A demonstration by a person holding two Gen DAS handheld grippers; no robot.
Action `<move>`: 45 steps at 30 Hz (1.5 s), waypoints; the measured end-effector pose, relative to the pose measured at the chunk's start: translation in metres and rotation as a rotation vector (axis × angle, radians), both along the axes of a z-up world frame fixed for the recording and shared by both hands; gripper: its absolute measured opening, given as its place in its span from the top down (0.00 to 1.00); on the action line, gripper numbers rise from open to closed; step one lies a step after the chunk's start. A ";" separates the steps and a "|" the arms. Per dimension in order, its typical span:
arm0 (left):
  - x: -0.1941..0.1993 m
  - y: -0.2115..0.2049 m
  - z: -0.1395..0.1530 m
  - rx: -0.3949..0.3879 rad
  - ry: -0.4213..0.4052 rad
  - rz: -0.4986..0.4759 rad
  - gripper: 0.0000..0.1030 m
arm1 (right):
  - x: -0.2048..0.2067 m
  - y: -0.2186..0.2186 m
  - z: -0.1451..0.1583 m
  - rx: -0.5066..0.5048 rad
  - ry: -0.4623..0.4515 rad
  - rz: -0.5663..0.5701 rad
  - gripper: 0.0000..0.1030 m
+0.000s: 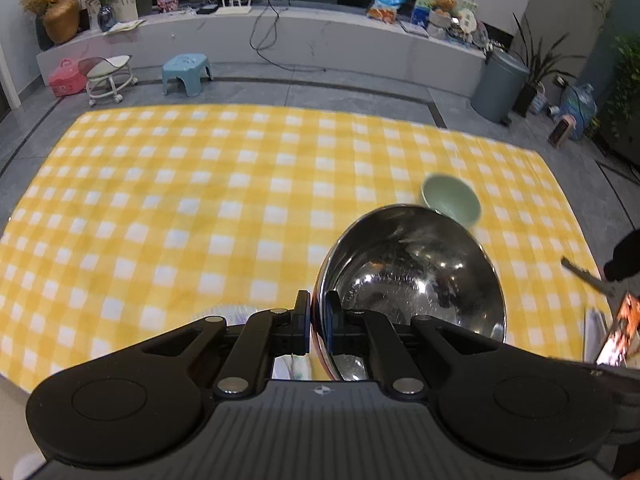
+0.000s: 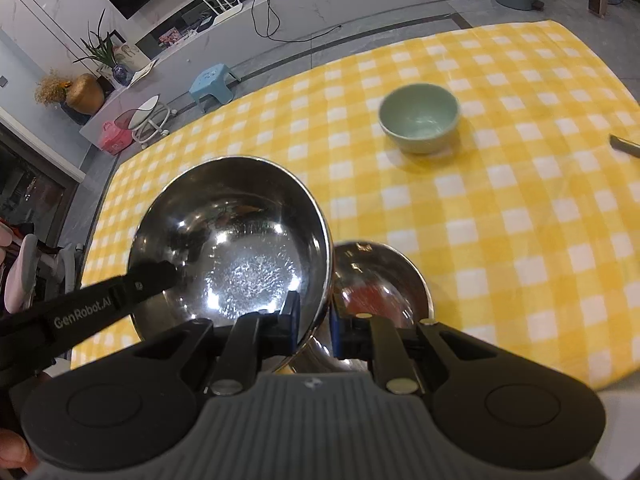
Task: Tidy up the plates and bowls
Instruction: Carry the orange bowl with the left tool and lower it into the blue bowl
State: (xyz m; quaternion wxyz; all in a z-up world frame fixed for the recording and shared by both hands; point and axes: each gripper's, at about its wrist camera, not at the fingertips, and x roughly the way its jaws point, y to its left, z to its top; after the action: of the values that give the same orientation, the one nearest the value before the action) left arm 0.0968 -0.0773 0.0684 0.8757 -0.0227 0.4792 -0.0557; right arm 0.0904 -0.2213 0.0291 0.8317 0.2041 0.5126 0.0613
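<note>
A large steel bowl (image 1: 416, 276) hangs above the yellow checked cloth (image 1: 160, 200). My left gripper (image 1: 318, 304) is shut on its near rim. In the right wrist view the same steel bowl (image 2: 232, 248) fills the lower left, and my right gripper (image 2: 314, 308) is shut on its right rim. The left gripper's black finger (image 2: 152, 276) reaches onto the bowl's opposite rim. A smaller steel bowl (image 2: 384, 280) sits on the cloth just behind and right of the held one. Farther out stands an empty pale green bowl (image 2: 419, 118), also in the left wrist view (image 1: 450, 198).
A pale plate edge (image 1: 224, 312) shows under the left gripper. A metal utensil (image 2: 624, 145) lies at the cloth's right side. Beyond the cloth are grey floor, a blue stool (image 1: 186, 70), a wheeled seat (image 1: 110, 76), a grey bin (image 1: 500, 84) and a low shelf.
</note>
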 end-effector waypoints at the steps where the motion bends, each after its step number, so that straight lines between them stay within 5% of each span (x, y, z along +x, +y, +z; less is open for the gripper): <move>1: -0.005 -0.002 -0.002 -0.002 0.007 -0.006 0.93 | -0.006 -0.003 0.000 -0.004 -0.002 -0.002 0.87; 21: -0.013 -0.032 -0.055 -0.030 0.166 -0.062 0.91 | -0.013 -0.043 -0.035 -0.035 0.073 -0.017 0.87; 45: 0.001 -0.042 -0.071 0.069 0.226 -0.100 0.88 | 0.006 -0.025 -0.047 -0.156 0.073 0.053 0.89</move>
State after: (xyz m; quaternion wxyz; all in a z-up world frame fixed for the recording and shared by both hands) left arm 0.0983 -0.1195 -0.0028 0.8124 0.0250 0.5770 -0.0799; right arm 0.0962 -0.2465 -0.0181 0.8238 0.1271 0.5512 0.0356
